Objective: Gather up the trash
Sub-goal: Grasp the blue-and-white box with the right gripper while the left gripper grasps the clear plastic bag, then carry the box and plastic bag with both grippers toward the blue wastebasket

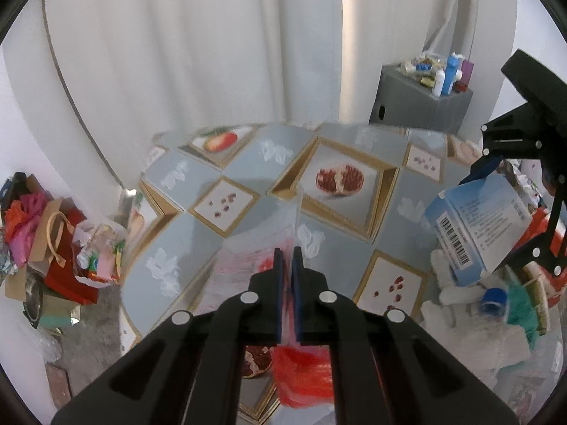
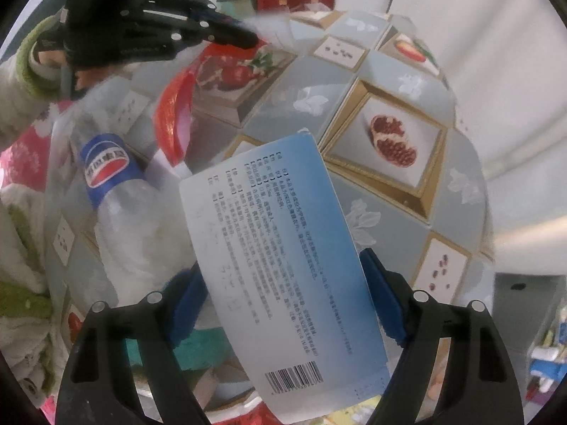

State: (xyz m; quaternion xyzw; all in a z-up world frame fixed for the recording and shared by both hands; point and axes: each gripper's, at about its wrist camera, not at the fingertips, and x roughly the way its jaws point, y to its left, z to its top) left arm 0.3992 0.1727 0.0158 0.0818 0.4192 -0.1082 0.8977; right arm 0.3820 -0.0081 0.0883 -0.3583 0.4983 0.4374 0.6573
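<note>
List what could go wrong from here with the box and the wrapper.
1. The right gripper holds the blue box by its narrow sides only; tilted, it could twist loose.
2. The left gripper pinches just an edge of the red wrapper, which may slip free.
3. The plastic bottle lies under the box and could get knocked.

**Readable markings: a barcode and a logo**

The blue-white box (image 2: 283,265) carries a barcode near one end and rows of small Chinese print, too fine to read. The clear plastic bottle (image 2: 117,191) wears a blue Pepsi-logo label.
</note>
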